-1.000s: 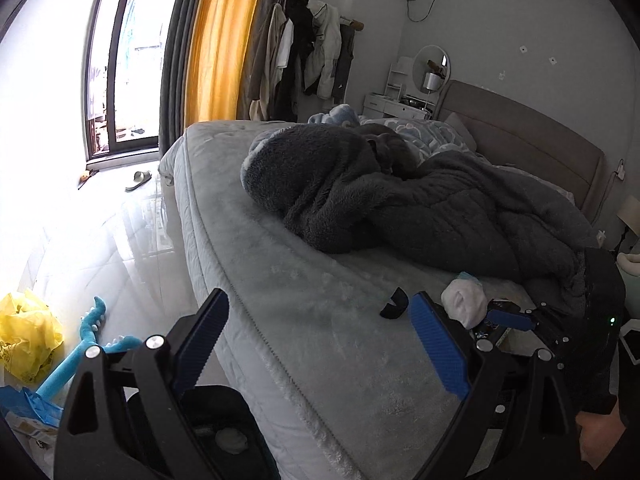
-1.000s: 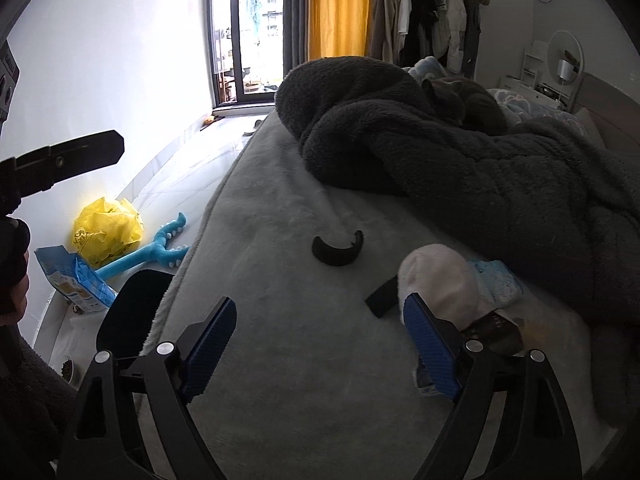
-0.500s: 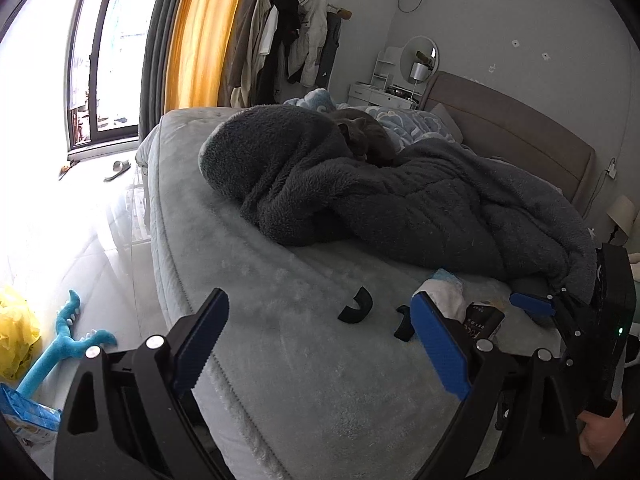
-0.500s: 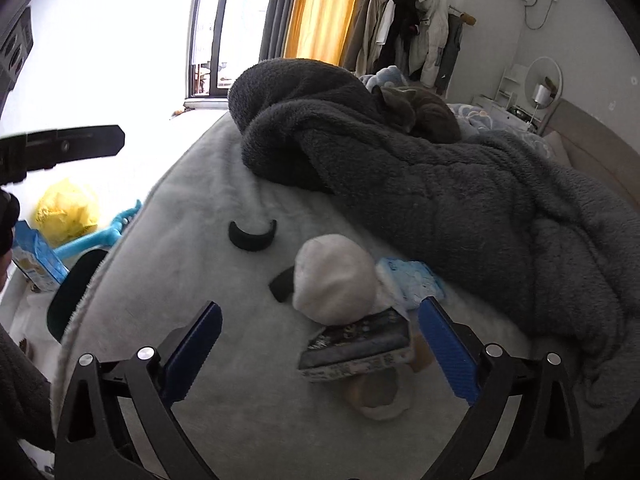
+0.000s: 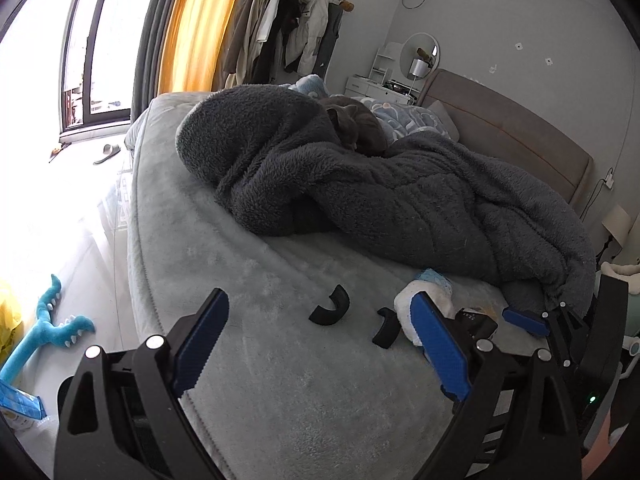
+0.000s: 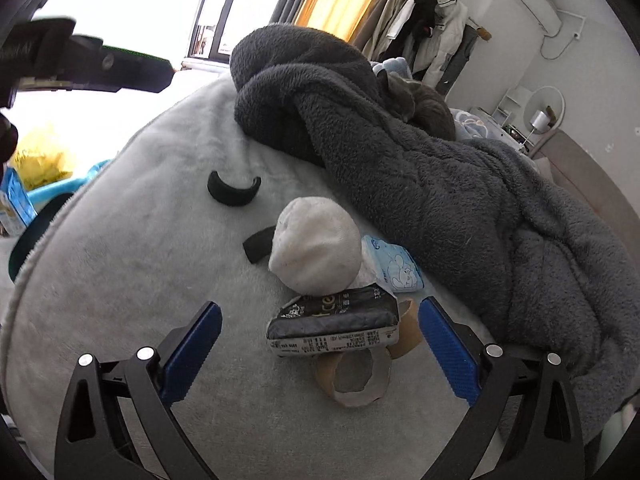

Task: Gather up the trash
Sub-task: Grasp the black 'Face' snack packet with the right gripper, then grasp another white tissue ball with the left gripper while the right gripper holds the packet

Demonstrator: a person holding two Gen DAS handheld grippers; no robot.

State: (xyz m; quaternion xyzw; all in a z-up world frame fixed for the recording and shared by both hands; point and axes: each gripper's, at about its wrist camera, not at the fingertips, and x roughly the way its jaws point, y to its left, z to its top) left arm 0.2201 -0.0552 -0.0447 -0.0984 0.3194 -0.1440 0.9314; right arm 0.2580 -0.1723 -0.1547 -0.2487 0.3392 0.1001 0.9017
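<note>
Trash cluster on the bed [image 6: 120, 280], counted: two black curved pieces, one larger [image 6: 234, 192] and one smaller [image 6: 258, 245]; one white rounded wad [image 6: 314, 246]; one black packet [image 6: 334, 326] with printed text; one pale blue printed pack [image 6: 394, 266]; two cardboard tube rings, one [image 6: 354, 380] lying in front of the packet and one [image 6: 408, 326] at its right end. The wad rests against the top edge of the packet and partly hides the smaller black piece; the blue pack lies just beside the wad, at the foot of the blanket.

Right gripper [image 6: 320, 356]: jaws wide apart, holding nothing; the black packet and the nearer ring lie between the blue pads, and contact cannot be made out. Left gripper [image 5: 320, 348]: jaws wide apart and empty, above the bed, with the larger black piece [image 5: 330, 312] ahead between the pads.

Surface and room: a pale grey plush bed cover; one dark grey fleece blanket [image 5: 400, 200] heaped across it; a grey cat [image 5: 356, 128] curled on top. A padded headboard [image 5: 508, 140], a clothes rack [image 5: 292, 32], an orange curtain [image 5: 196, 28] and a window [image 5: 92, 52] stand beyond. On the floor lie a blue toy [image 5: 48, 332] and a yellow bag [image 6: 40, 160].
</note>
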